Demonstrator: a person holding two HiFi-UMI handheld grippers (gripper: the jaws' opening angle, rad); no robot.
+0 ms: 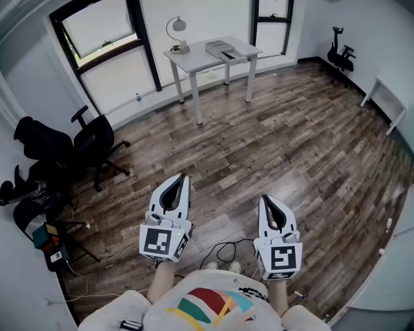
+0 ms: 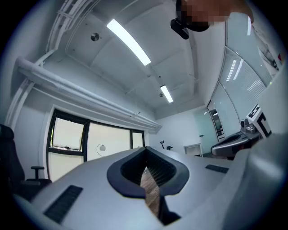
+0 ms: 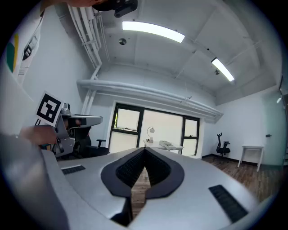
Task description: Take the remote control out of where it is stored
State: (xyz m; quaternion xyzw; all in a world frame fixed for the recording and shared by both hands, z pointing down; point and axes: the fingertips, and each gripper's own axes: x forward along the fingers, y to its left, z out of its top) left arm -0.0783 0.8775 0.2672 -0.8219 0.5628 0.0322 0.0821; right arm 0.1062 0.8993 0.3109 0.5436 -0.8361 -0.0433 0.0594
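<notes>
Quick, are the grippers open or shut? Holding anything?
Left gripper: closed, holding nothing.
Right gripper: closed, holding nothing.

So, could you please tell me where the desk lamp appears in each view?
Head view: desk lamp top centre, on the white desk.
Left gripper view: desk lamp left of centre.
Right gripper view: desk lamp near centre.
Shared landmark: the black-framed window behind it.
</notes>
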